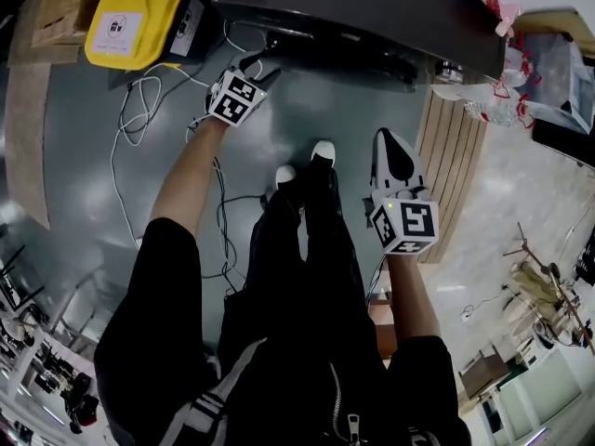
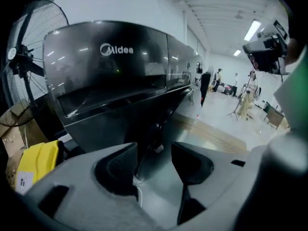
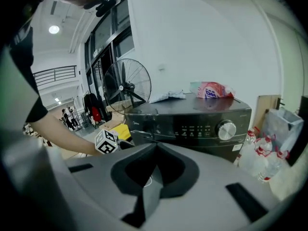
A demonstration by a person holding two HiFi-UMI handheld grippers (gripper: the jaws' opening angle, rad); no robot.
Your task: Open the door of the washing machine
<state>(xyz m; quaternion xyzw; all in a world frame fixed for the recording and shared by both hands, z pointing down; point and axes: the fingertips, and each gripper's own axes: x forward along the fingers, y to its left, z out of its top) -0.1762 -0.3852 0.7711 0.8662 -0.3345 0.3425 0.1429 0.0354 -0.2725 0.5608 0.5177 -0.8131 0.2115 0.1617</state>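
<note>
Holds the left gripper (image 1: 253,67), jaws spread and empty, just before the dark front of the washing machine (image 1: 372,12), apparently to catch its door edge, and the right gripper (image 1: 389,143), jaws pressed together on nothing, farther back from the machine, unneeded.

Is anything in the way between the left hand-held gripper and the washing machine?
Nothing visible is. The left hand-held gripper, jaws open, faces the washing machine's dark front with only open air between. The white cables lie low on the floor, and the yellow case sits off to the side.
</note>
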